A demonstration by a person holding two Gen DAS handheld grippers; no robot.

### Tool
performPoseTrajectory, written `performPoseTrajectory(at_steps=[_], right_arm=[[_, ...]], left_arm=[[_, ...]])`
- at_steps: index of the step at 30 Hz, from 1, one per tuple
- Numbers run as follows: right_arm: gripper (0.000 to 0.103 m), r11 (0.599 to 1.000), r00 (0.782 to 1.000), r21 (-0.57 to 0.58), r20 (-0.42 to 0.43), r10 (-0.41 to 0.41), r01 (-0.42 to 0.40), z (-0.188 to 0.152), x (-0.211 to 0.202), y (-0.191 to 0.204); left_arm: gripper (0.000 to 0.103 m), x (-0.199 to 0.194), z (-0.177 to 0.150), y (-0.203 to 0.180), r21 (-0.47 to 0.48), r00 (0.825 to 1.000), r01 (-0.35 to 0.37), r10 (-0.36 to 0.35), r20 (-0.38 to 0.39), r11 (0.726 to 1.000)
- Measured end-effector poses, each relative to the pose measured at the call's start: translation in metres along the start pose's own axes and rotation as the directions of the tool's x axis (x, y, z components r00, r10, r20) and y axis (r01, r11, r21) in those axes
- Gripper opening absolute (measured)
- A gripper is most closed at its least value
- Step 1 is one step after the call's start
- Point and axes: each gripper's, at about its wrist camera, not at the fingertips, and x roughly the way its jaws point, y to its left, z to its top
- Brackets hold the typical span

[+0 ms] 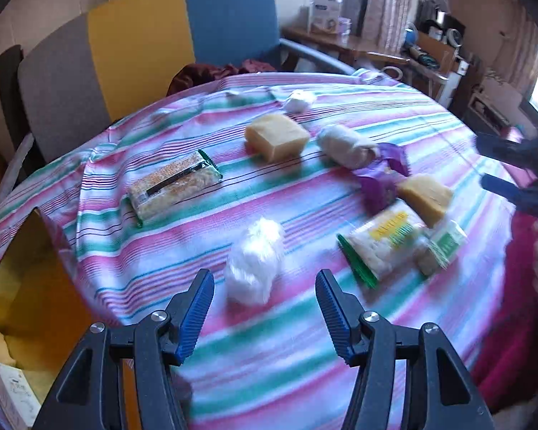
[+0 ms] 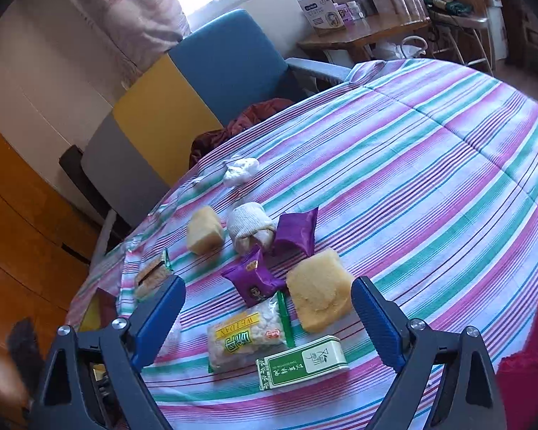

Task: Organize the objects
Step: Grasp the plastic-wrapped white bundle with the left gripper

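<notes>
Loose objects lie on a striped tablecloth. My left gripper is open, just short of a crumpled white plastic bag. Beyond lie a green-edged snack bar, a yellow sponge block, a rolled white sock, a purple packet and a second sponge. My right gripper is open above a rice-cracker pack, a green and white box and a yellow sponge. It shows at the right edge of the left wrist view.
A yellow box stands at the table's left edge. Chairs in grey, yellow and blue stand behind the table, with a dark red cloth on one seat. A wooden side table with boxes stands by the window.
</notes>
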Motion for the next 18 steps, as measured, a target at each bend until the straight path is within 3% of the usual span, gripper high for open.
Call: performPoseTrajectory(at_steps=[8,9,10,11,15,18], right_arm=[[0.095,0.999,0.999,0.037,-0.020,0.038,-0.037,-0.003,0.003,-0.007],[0.095,0.999,0.999,0.035,-0.021,0.038,-0.037,-0.004,0.004,-0.006],[0.095,0.999,0.999,0.035,-0.021,0.039,-0.038,-0.004,0.003,-0.007],[0.095,0.999,0.999,0.035,-0.021,0.035,-0.035,-0.004,0.003,-0.007],[0.095,1.000,0.999,0.021,-0.045,0.011,-0.010,-0.005,0.007,-0.004],[0.093,1.000,0.994,-0.004,-0.108,-0.010,0.010,-0.002,0.019,0.001]], left_arm=[[0.060,0.048,0.008,0.004,-0.059,0.995,-0.010,0.004,-0.098,0.998],[0.056,0.052,0.007,0.005,-0.067,0.994,-0.018,0.011,-0.105,0.998],[0.037,0.056,0.005,0.005,-0.081,0.993,-0.034,0.025,-0.118,0.996],[0.037,0.060,0.002,0.005,-0.094,0.991,-0.046,0.034,-0.127,0.995],[0.035,0.056,-0.002,0.003,-0.105,0.995,-0.065,0.056,-0.087,0.992],[0.035,0.053,-0.007,-0.001,-0.081,0.995,-0.076,0.071,-0.064,0.994]])
